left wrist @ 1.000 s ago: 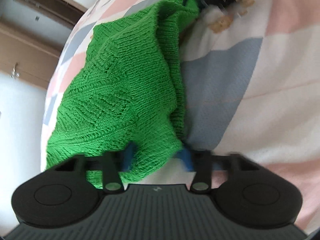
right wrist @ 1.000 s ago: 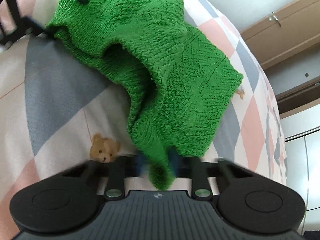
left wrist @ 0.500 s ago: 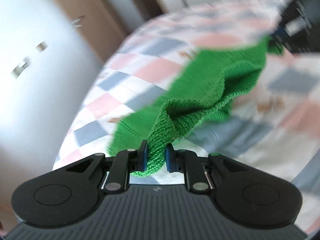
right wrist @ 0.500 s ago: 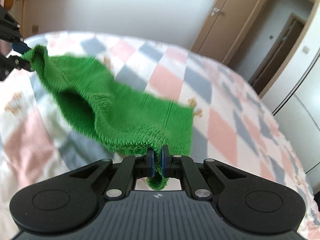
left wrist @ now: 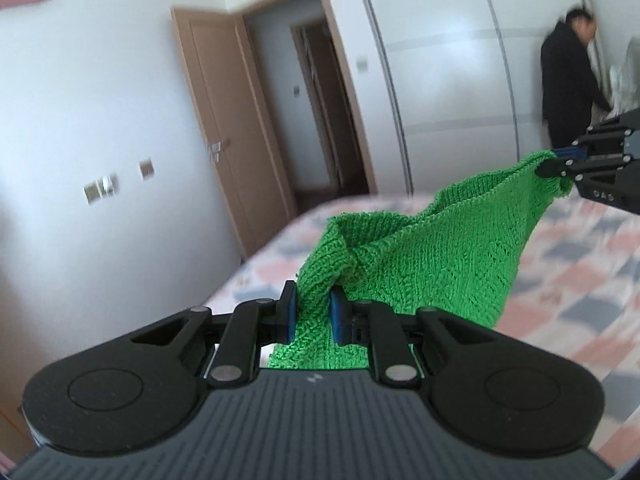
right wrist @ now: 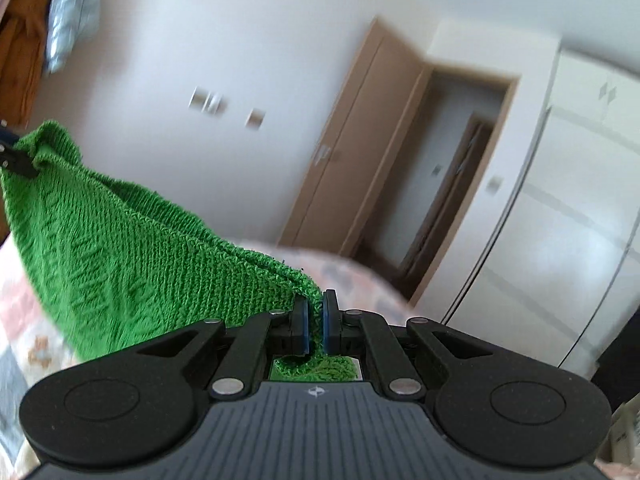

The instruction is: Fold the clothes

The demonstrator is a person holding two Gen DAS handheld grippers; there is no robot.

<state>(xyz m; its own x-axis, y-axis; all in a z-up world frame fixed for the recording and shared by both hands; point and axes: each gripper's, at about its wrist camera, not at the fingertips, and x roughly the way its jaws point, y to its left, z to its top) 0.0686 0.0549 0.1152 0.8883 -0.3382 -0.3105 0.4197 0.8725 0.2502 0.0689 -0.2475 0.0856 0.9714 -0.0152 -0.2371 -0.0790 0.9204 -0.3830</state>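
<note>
A green knitted garment [left wrist: 432, 256] hangs in the air, stretched between my two grippers above the bed. My left gripper [left wrist: 314, 314] is shut on one corner of it. My right gripper [right wrist: 314, 320] is shut on the opposite corner; it also shows at the right edge of the left wrist view [left wrist: 568, 166]. In the right wrist view the garment [right wrist: 120, 264] sags to the left, up to the left gripper's tip [right wrist: 14, 160]. Its lower part is hidden behind the gripper bodies.
A bed with a pink, grey and white checked sheet [left wrist: 580, 276] lies below. Behind stand a white wall, an open brown door [left wrist: 240, 136], a white wardrobe [left wrist: 460, 72] and a person in black [left wrist: 568, 76]. Clothes hang at the top left of the right wrist view [right wrist: 24, 40].
Both grippers have lifted the garment off the bed and tilted up toward the room. The garment now hangs stretched between them instead of lying on the sheet.
</note>
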